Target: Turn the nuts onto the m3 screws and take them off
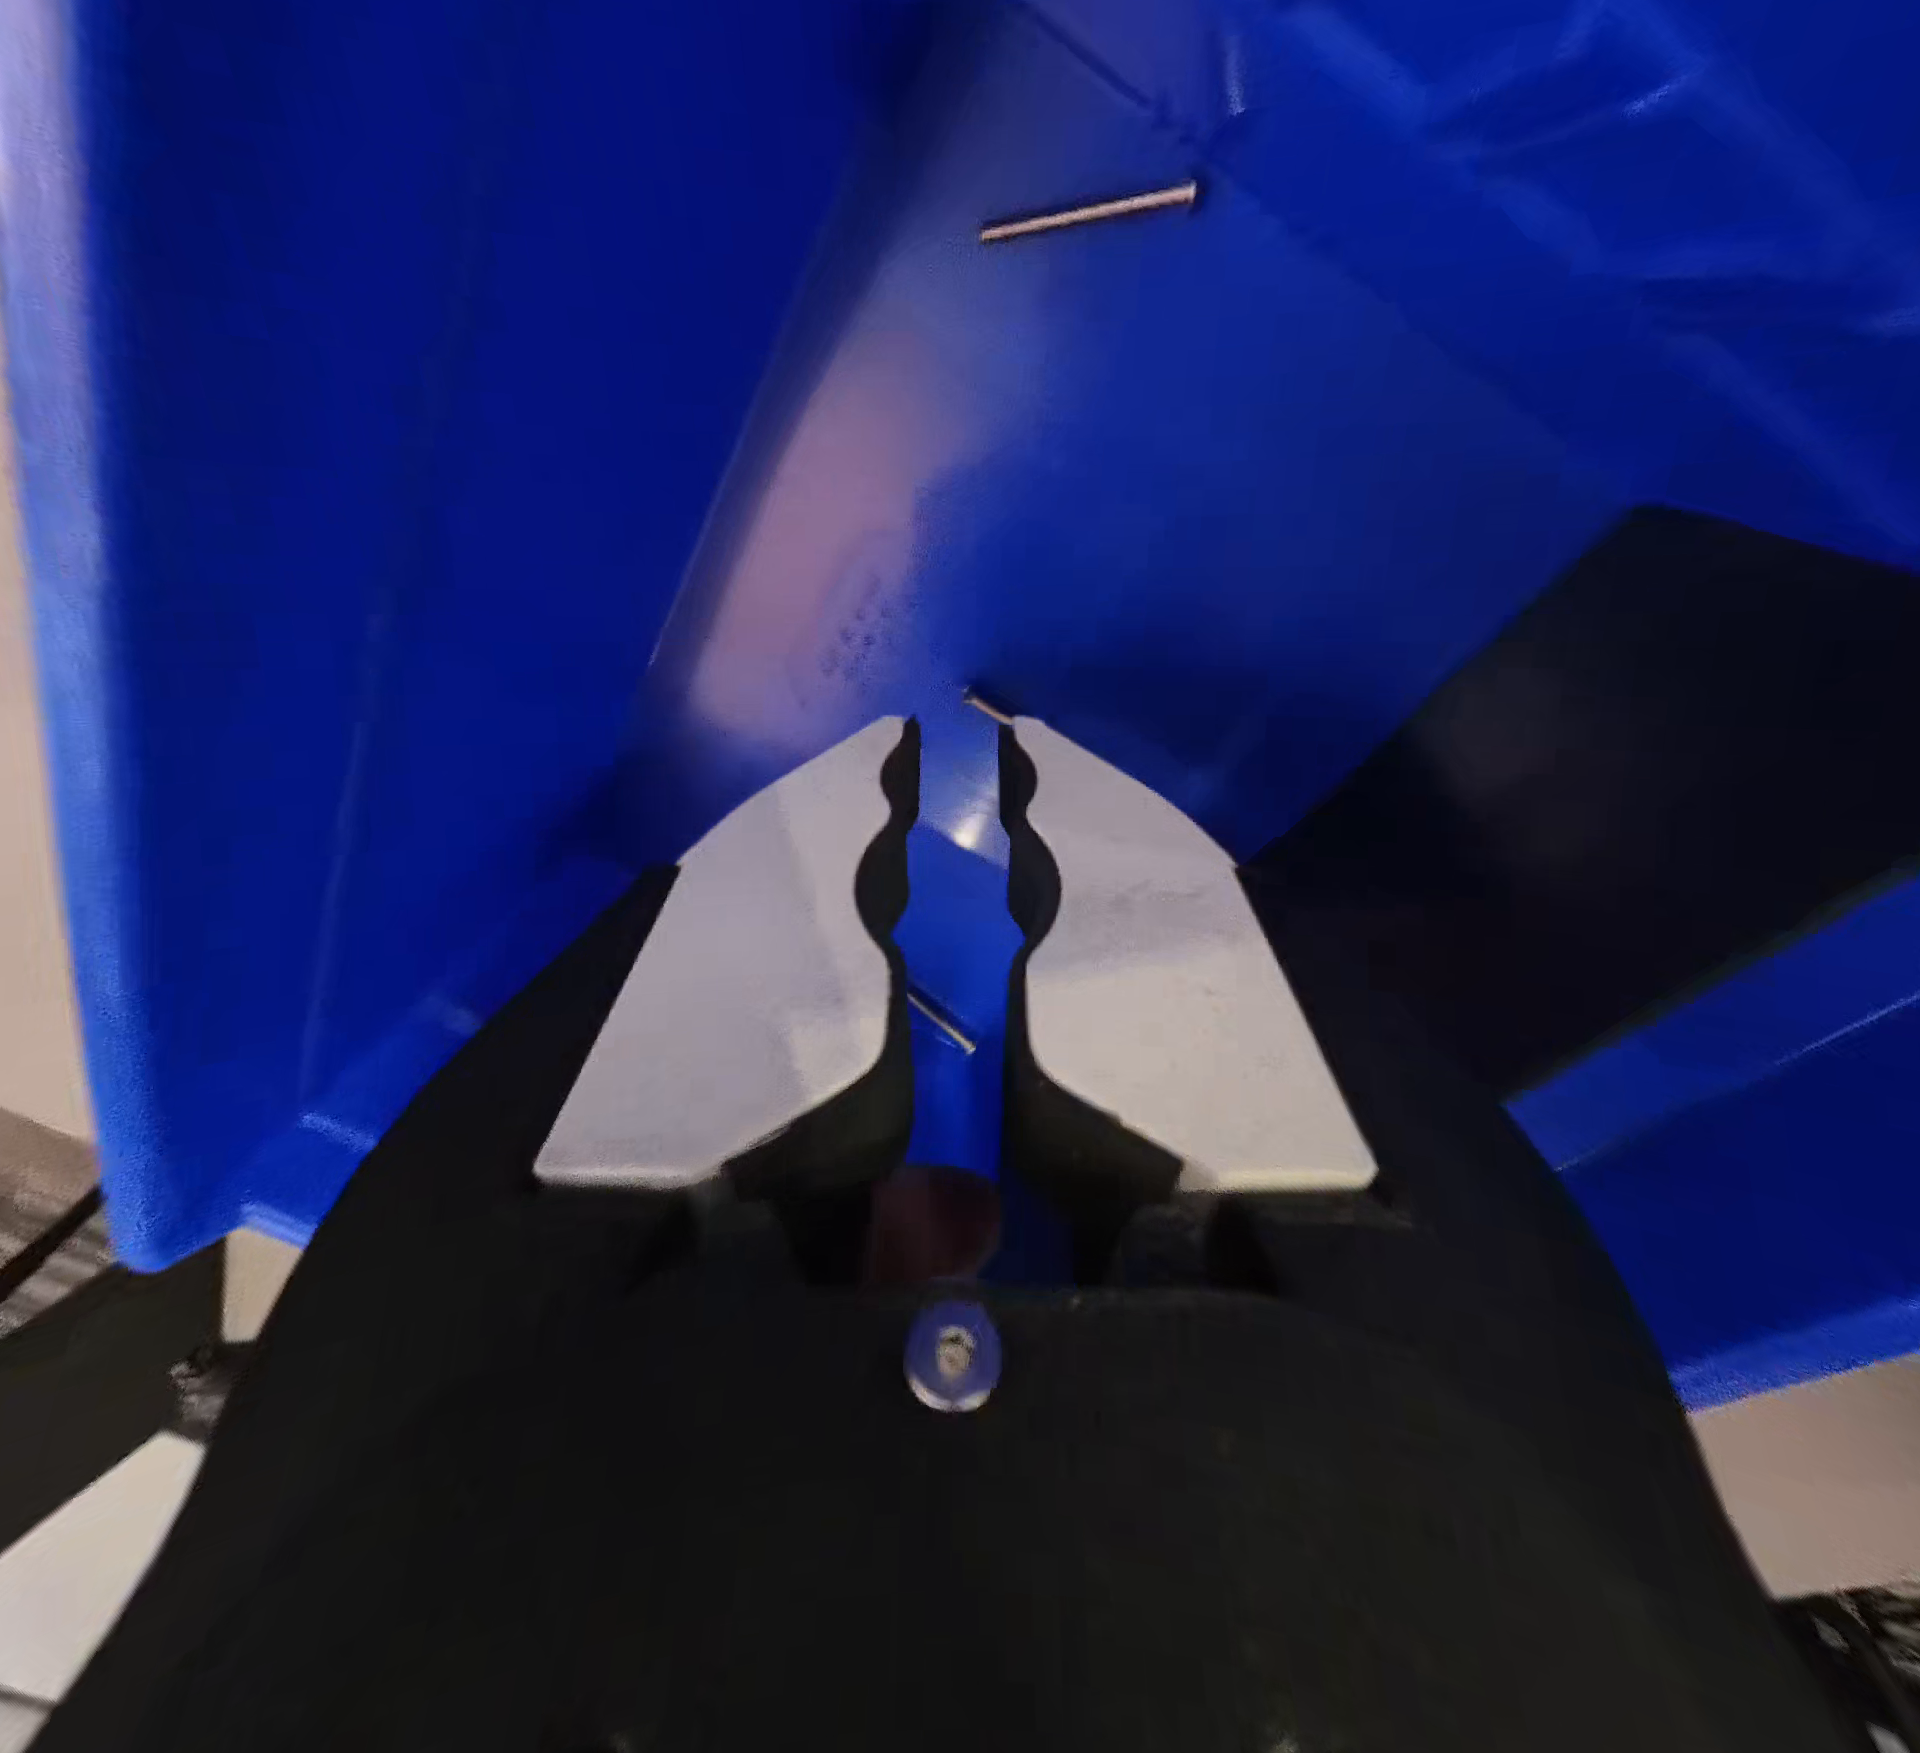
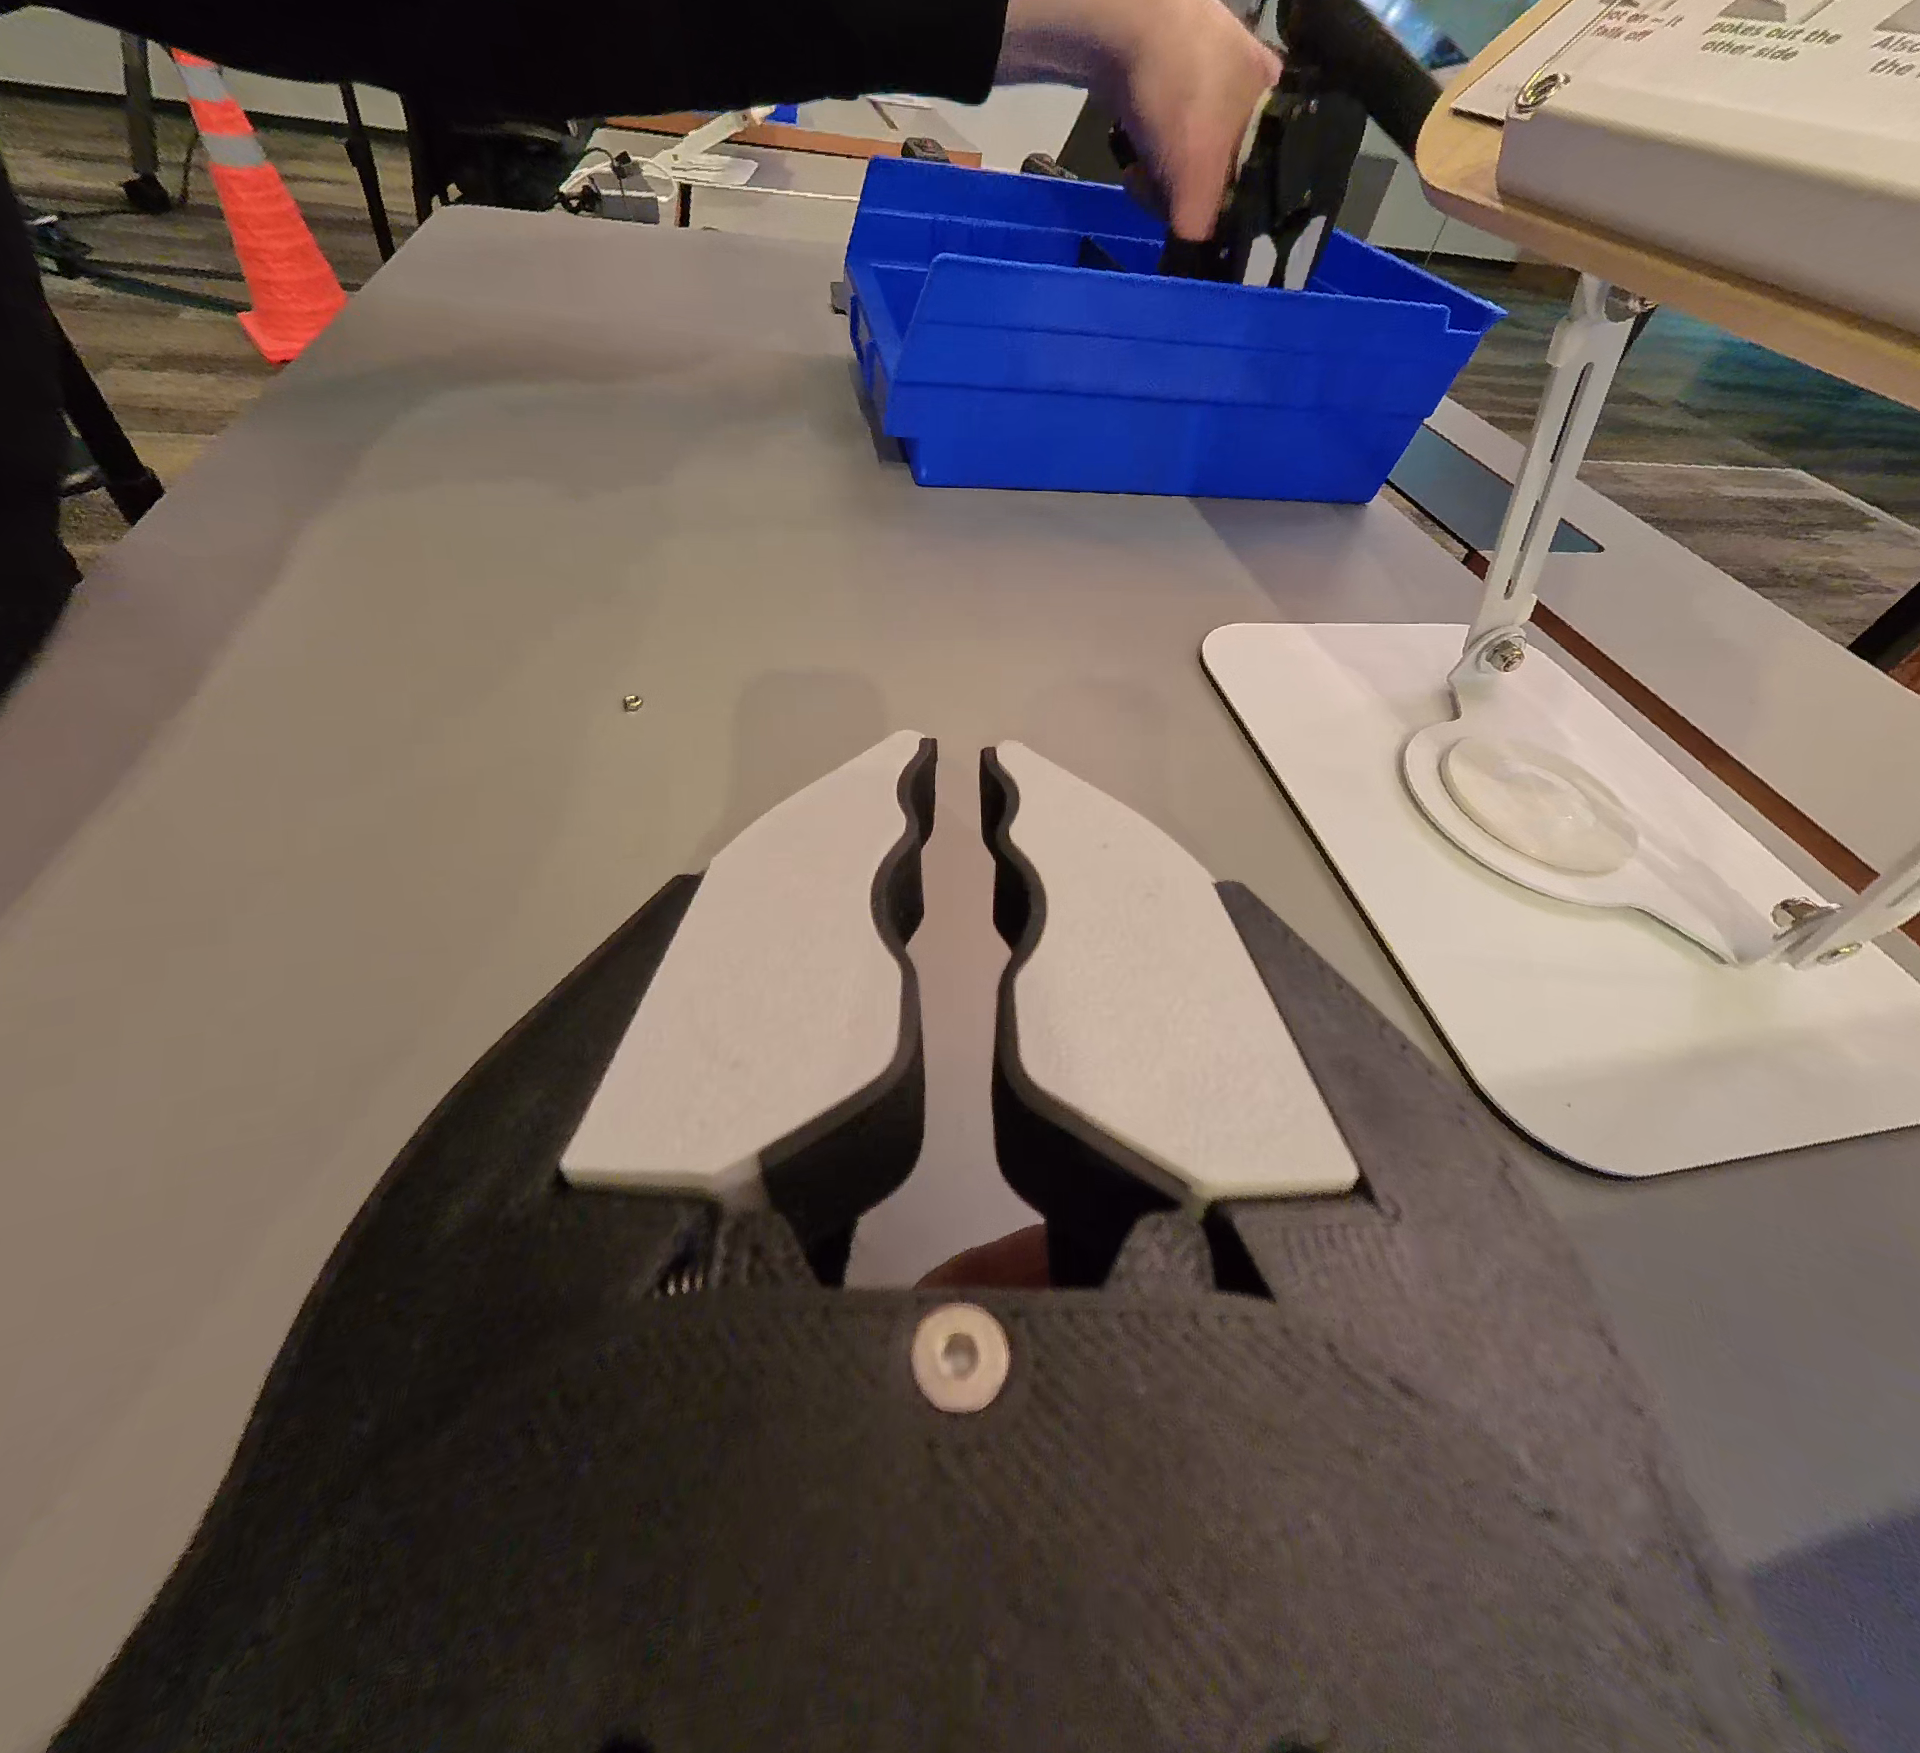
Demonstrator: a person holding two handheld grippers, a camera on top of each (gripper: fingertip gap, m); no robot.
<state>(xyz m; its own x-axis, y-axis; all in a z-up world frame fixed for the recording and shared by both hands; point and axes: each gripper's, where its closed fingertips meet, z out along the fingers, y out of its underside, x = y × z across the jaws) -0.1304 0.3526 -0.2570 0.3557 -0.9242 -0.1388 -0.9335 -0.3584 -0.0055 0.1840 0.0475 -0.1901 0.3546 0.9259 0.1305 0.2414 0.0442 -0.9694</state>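
Screws lie on the floor of the blue bin (image 1: 436,353): one (image 1: 1088,211) near its far corner, another (image 1: 987,706) just past my left claw (image 1: 958,729), whose jaws stand slightly parted with nothing pinched, so I judge I am at the screw pick-up. My right claw (image 2: 958,749), also a little apart and empty, hovers over the counter (image 2: 436,560), with a nut (image 2: 630,702) on the counter between it and the bin. Next I should centre the near screw between the left jaws before closing.
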